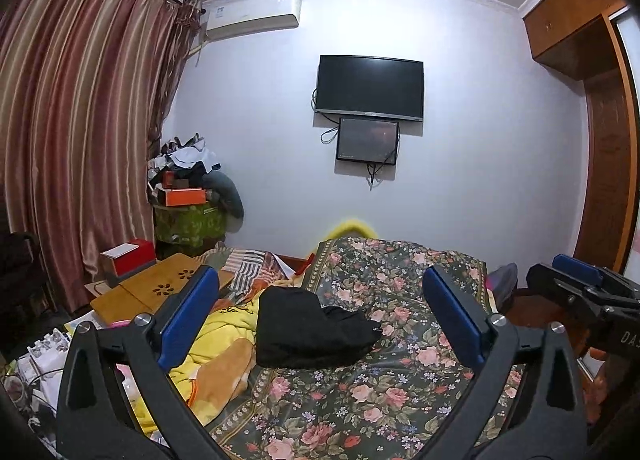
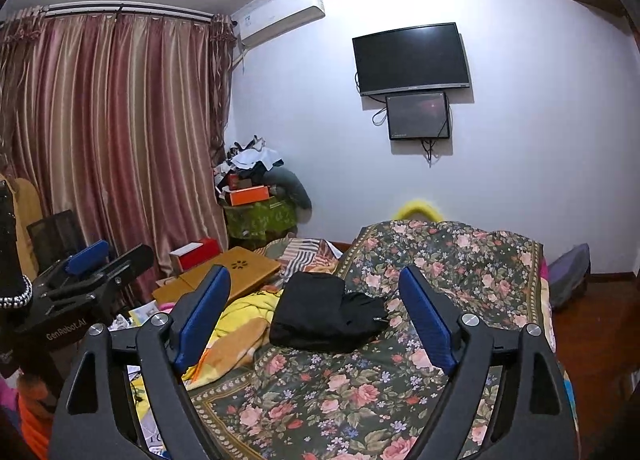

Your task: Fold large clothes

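1. Bedroom clutter frames your workspace: striped curtains (image 1: 80,120) hang on the window side, a television (image 1: 370,86) is fixed to the far wall, and the bed under its floral cover (image 1: 360,392) serves as your folding surface because it is the only broad, flat spot on offer.
2. Your task piece, the black garment (image 1: 312,328), lies bunched on the floral cover, just beside the yellow blanket (image 1: 224,324). It looks partly doubled over, with a loose rumpled section trailing to the right, so I judge the folding unfinished.
3. Your left gripper (image 1: 320,292) is spread wide and holds nothing; it hangs back from the garment, apart from it, framing the cloth between its blue pads (image 1: 192,312).
4. Your right gripper (image 2: 314,292) is likewise spread and empty, aimed at the same black bundle from a little further right.
5. Both tools sit level and side by side, probably so you can bring each down on a separate edge at once.
6. Mind the wooden lap tray (image 1: 160,284) near the garment's left; it stands clear of your reach for now.
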Demonstrator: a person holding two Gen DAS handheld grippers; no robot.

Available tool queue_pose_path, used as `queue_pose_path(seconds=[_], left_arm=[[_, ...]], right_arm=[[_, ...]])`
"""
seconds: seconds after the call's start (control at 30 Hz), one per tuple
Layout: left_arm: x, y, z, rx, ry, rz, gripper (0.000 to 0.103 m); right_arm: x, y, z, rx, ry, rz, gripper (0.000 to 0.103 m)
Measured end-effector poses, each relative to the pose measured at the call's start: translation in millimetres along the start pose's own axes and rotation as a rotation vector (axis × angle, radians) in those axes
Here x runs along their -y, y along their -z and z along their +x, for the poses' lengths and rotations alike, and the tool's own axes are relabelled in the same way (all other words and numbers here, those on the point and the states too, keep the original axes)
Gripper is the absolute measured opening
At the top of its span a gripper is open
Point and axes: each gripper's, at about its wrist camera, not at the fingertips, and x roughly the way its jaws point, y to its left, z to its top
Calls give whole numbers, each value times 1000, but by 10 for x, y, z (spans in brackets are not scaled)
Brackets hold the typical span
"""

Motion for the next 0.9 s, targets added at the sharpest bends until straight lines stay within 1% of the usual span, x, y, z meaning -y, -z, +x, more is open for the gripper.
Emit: queue_pose_path(seconds=[0.37, 0.9], left_arm=[[2, 35, 21, -21, 4, -3, 102], [29, 37, 18, -25, 5, -1, 102]], right_arm=[[-48, -13, -48, -8, -14, -7, 84], [-59, -47, -83, -18, -14, -6, 84]])
